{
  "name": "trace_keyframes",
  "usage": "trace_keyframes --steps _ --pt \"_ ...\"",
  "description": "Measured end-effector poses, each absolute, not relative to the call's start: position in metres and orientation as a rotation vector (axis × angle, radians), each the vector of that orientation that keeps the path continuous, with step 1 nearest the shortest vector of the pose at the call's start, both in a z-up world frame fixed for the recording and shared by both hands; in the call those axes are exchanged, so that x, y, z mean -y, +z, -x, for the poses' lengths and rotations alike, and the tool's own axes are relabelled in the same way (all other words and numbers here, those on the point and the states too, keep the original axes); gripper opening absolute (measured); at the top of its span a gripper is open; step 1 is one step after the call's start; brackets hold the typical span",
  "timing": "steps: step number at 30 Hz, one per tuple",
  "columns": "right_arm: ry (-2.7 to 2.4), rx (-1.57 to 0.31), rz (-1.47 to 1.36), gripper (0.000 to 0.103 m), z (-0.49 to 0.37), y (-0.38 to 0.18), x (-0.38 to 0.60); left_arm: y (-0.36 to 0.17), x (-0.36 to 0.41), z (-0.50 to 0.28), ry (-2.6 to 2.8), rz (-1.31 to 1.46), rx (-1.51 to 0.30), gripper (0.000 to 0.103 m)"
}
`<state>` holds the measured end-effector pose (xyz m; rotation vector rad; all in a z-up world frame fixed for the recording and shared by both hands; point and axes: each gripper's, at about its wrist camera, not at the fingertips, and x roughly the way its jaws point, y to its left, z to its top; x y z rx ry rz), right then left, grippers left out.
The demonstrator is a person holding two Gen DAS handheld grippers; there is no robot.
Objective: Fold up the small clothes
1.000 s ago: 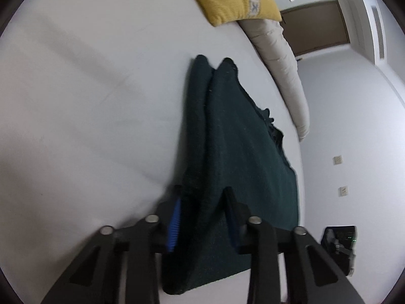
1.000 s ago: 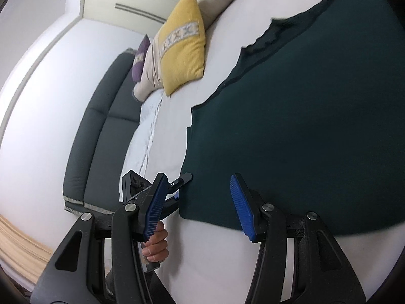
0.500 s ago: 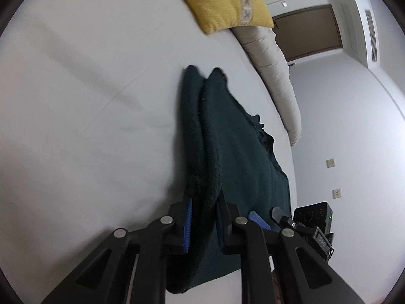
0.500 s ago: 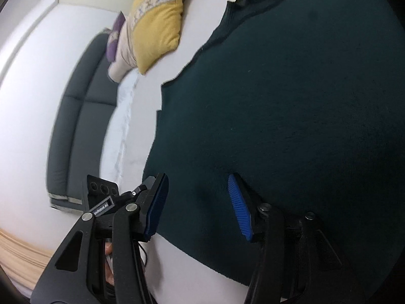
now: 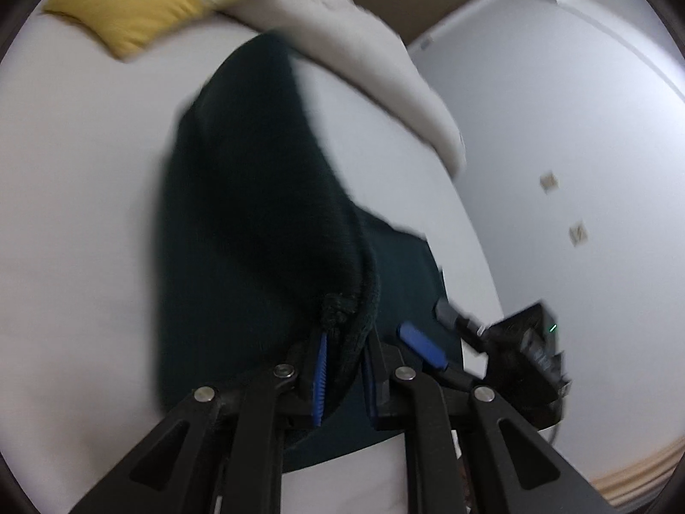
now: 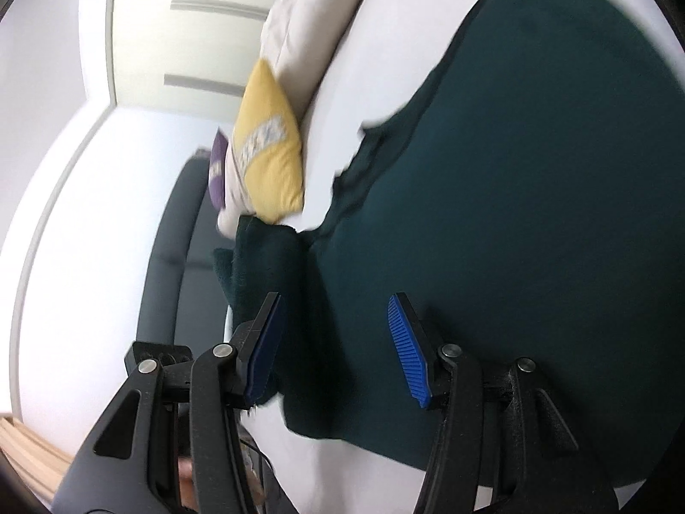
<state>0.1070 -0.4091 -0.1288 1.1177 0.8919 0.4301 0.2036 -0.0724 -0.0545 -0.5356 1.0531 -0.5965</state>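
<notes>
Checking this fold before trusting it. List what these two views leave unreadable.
- Dark green garment, left wrist view: the lifted flap hides the layer beneath; motion blur smears its far end.
- Garment's right side, right wrist view: cut off by the lens edge.
- Left gripper: bunched cloth hides how much fabric is pinched.
- Right gripper: open; contact with the cloth cannot be told.

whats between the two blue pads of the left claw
A bunched fold of the dark green garment is pinched between the pads of the left claw, as the left wrist view shows.
</notes>
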Motion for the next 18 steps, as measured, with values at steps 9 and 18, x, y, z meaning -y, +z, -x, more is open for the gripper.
trace_keyframes --steps 9,18 --pt "0.388 -0.930 -1.117 0.051 -0.111 -0.144 0.442 -0.082 0.124 -0.191 -0.579 0.436 -1.053 0.043" --pt "0.428 -1.019 -1.017 0.053 -0.141 -0.128 0.386 -0.045 0.092 -0.136 -0.685 0.452 -0.947 0.066"
